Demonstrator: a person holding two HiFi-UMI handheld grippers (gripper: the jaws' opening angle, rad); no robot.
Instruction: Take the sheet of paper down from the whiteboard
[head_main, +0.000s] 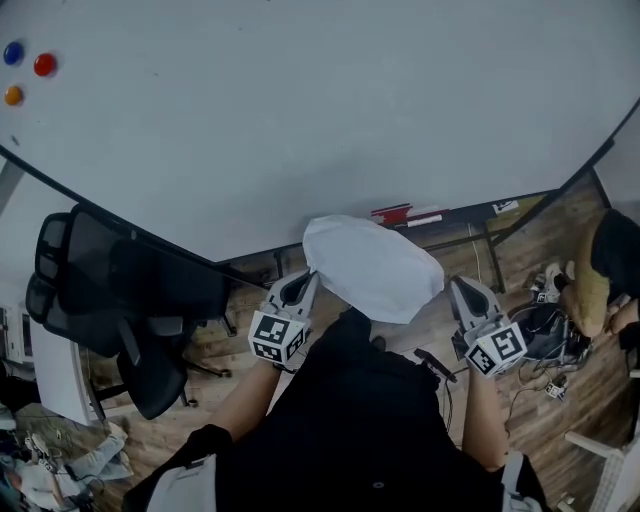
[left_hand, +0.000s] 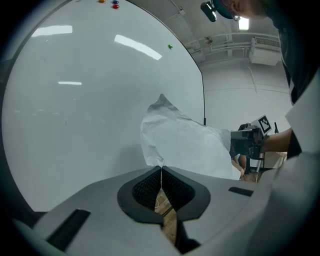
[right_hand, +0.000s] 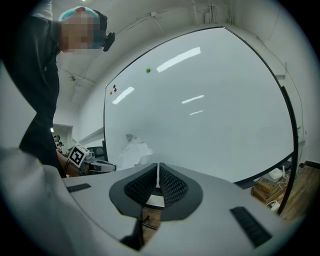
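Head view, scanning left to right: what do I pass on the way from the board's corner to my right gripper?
In order: magnets → chair → left gripper → paper → right gripper.

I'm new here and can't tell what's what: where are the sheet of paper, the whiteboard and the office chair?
sheet of paper (head_main: 372, 268), head view, middle of the sheet.
whiteboard (head_main: 330, 110), head view, bare middle of the board.
office chair (head_main: 120, 282), head view, its dark backrest.
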